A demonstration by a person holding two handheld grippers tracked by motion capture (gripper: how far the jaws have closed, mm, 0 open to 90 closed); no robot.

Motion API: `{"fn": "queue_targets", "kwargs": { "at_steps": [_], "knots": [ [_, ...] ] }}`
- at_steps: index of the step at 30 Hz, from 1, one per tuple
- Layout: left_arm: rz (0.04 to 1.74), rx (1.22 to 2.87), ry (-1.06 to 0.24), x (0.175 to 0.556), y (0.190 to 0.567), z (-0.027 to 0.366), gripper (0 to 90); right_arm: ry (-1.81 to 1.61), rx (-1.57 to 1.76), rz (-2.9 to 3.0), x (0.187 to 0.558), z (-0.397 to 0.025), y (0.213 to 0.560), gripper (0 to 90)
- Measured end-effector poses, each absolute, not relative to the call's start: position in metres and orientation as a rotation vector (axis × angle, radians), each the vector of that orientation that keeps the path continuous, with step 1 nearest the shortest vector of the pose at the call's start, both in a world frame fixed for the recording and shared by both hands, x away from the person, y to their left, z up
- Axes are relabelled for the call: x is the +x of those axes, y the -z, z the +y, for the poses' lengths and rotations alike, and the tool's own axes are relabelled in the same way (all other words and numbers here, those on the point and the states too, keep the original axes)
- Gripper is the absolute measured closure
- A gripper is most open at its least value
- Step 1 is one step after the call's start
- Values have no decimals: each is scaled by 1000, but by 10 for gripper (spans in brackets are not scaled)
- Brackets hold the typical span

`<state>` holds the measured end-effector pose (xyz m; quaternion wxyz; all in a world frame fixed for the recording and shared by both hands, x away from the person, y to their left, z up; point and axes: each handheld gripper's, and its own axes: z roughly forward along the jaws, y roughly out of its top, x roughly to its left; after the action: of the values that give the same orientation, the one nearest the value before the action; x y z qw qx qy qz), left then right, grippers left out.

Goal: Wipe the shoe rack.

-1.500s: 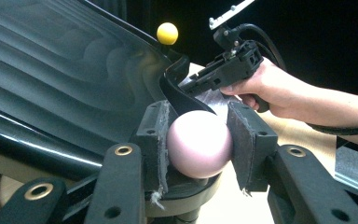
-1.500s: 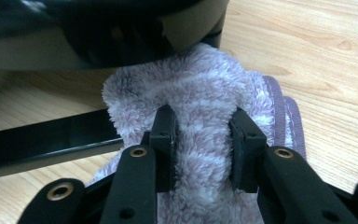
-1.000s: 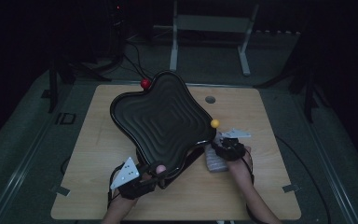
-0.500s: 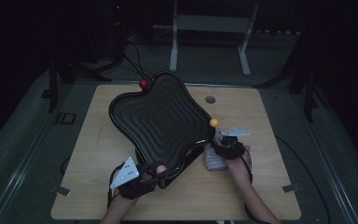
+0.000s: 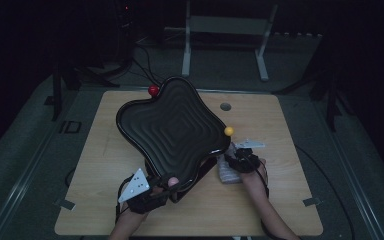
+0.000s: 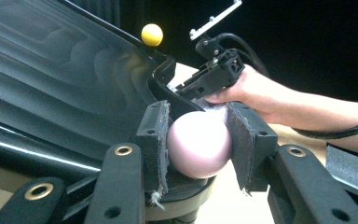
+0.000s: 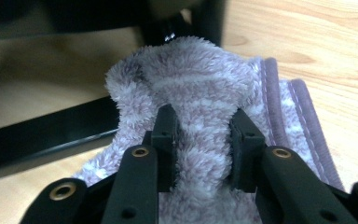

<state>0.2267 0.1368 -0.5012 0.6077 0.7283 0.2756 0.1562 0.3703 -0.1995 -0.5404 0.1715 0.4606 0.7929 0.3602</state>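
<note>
Left gripper (image 6: 198, 140) is clamped on the wavy black tray's (image 5: 172, 125) pink ball foot (image 6: 198, 143), tilting it up so the right gripper (image 7: 200, 144), pinching a fluffy lilac cloth (image 7: 205, 107), can probably wipe underneath.

A pale wooden table (image 5: 130, 165) carries a fluffy lilac cloth (image 5: 227, 170) near its front edge.

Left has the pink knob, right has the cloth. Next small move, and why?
Probably bring the right gripper up so the fluffy cloth meets the ribbed face of the black tray. The left gripper clamps the pink ball knob and holds the tray tilted off the table, while the cloth, pinched in the right jaws, sits at the tray's lower edge.
</note>
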Motion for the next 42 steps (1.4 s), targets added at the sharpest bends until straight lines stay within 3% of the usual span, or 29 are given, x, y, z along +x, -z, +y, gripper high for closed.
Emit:
{"fn": "queue_targets", "kwargs": {
  "at_steps": [6, 12, 21, 42],
  "knots": [
    [634, 1682, -353, 227, 501, 137, 605, -1109, 1221, 2273, 357, -192, 524, 703],
    [636, 1681, -355, 227, 501, 137, 605, -1060, 1192, 2269, 367, -175, 543, 708],
    [639, 1686, -360, 227, 501, 136, 604, -1069, 1156, 2324, 357, -169, 543, 720],
    [646, 1684, -365, 226, 501, 135, 604, -1200, 789, 2574, 274, -99, 547, 721]
  ]
}}
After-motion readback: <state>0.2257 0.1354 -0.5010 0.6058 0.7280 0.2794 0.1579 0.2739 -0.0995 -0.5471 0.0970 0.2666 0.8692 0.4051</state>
